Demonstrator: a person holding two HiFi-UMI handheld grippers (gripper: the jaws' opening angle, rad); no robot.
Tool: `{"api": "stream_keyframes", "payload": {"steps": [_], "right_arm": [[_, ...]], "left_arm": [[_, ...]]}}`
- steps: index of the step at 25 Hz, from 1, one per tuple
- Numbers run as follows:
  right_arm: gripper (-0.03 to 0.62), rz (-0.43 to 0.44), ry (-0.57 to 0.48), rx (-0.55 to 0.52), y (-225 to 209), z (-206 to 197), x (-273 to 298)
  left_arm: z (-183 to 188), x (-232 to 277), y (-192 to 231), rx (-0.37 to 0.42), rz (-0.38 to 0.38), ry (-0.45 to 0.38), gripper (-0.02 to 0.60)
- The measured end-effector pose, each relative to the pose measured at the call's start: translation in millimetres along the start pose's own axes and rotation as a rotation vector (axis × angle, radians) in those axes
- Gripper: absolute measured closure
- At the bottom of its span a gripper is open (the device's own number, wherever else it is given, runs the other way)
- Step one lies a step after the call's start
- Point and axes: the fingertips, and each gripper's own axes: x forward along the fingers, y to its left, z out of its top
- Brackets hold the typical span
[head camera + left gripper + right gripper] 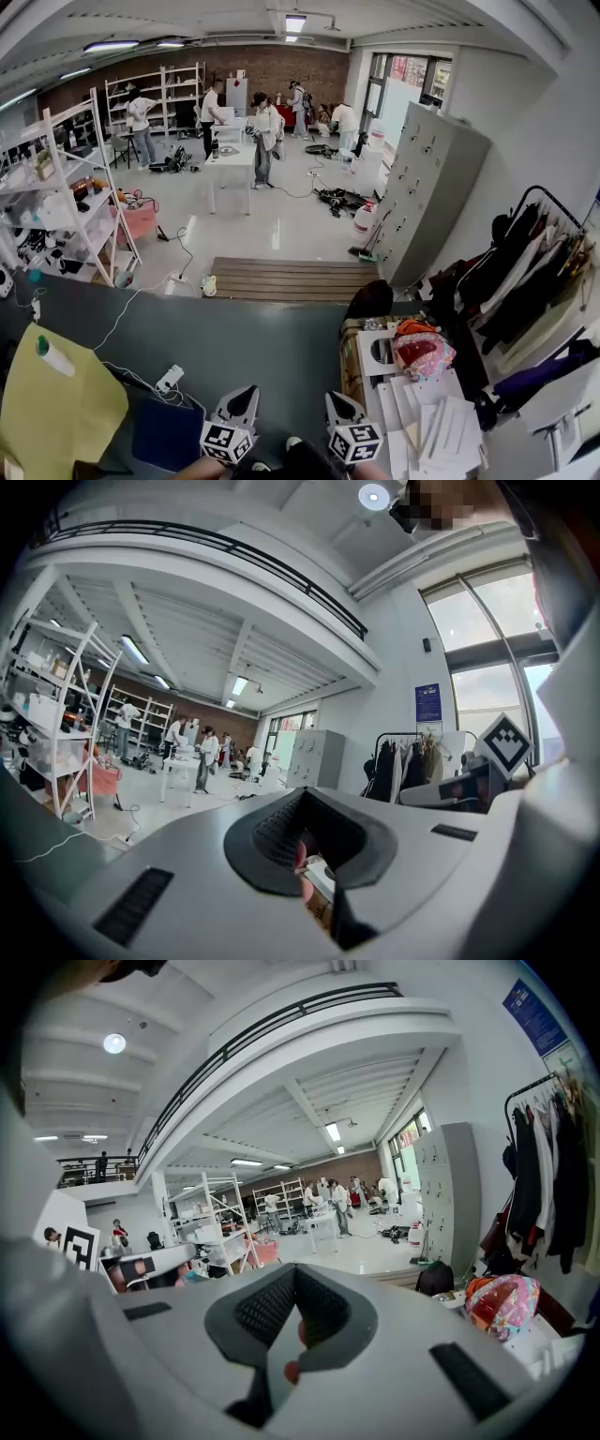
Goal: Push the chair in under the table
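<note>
Both grippers sit at the bottom of the head view, over the near edge of a dark grey-green table. My left gripper and my right gripper point away from me, side by side, each with its marker cube behind it. In the left gripper view my left gripper has its jaws shut with nothing between them. My right gripper is likewise shut and empty in the right gripper view. A black rounded shape stands past the table's far right corner. I cannot tell whether it is a chair back or a bag.
On the table lie a yellow sheet, a white bottle and a power strip. A white cart with papers and a colourful bundle stands to the right. Beyond are a wooden platform, white shelving, grey lockers and a clothes rack.
</note>
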Motion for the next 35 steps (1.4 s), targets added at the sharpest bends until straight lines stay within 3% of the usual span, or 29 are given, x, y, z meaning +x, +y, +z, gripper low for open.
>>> {"api": "stream_keyframes", "payload": {"steps": [7,15,18,23,28,31,35], "right_arm": [[0.58,0.107,-0.005,-0.037,7,30,71],[0.58,0.327,0.025,-0.114,37,70,176],[0.58,0.432,0.057,-0.145,57,72,216],[0.58,0.647,0.145,-0.211,118,57,273],[0.58,0.943,0.228,-0.302,226,22,280],[0.58,1.111,0.26,-0.338,275,10,249],[0.58,1.353,0.335,-0.407,323,-14,177]], "left_arm": [[13,22,54,0.007,0.105,-0.014,0.572],[35,48,121,0.002,0.306,-0.061,0.573],[43,43,151,-0.012,0.414,-0.088,0.573],[42,-5,195,-0.038,0.654,-0.112,0.572],[22,-122,203,-0.071,1.002,-0.131,0.573],[15,-181,173,-0.094,1.193,-0.151,0.572],[12,-249,97,-0.122,1.458,-0.192,0.572]]}}
